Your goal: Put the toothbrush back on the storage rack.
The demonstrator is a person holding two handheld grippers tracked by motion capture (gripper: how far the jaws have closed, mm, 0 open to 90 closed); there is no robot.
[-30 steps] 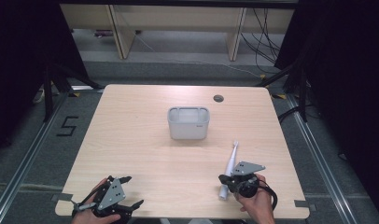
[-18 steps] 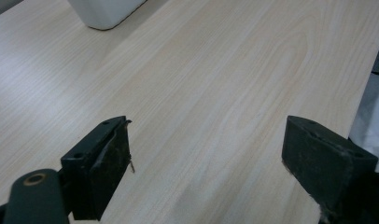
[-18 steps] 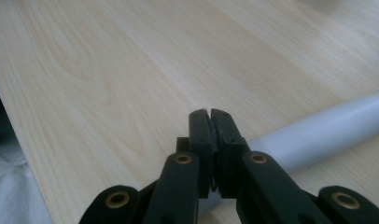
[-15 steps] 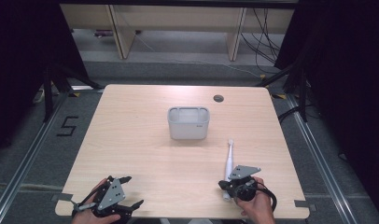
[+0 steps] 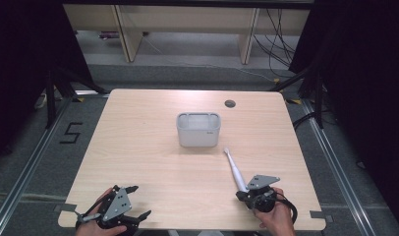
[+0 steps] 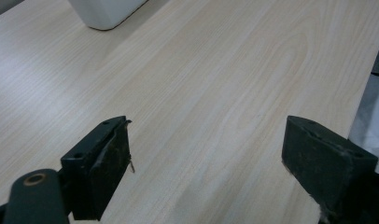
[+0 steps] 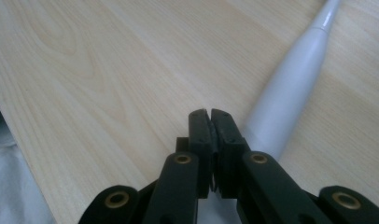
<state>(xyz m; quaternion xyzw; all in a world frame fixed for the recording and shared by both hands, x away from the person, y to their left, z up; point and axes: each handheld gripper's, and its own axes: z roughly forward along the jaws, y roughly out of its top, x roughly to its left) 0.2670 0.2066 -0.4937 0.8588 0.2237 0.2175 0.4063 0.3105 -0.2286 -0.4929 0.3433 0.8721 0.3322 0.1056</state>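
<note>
White electric toothbrush (image 5: 234, 169) lies flat on the desk (image 5: 148, 147), right-front area, brush head pointing up toward the white bin (image 5: 198, 130), thick handle end toward the person. In the right gripper view the toothbrush (image 7: 290, 84) runs diagonally, its fat base just beside and partly under the jaws.

Handling, as a judgement: looks like hard glossy plastic, stiff, light to moderate w/ most weight in the handle (battery end prob.). Round and tapered, so it'll likely roll or squirt out of a pinch. Neck is thin and the weak spot, so don't grab there. Best hold: mid-handle, across the thick part, jaws square to the long axis, near the balance pt so the head doesn't droop.

Right hand-held gripper (image 5: 247, 191) (image 7: 210, 116): jaws pressed together, nothing between them; the brush sits alongside, not gripped. It'd need to open before any take.

Left hand-held gripper (image 5: 133, 201) (image 6: 206, 158): jaws spread wide, empty, over bare desk at the left-front corner, well apart from the brush.

The bin stands mid-desk, beyond the brush head, near but not touching. Its corner (image 6: 106, 11) shows in the left gripper view.
</note>
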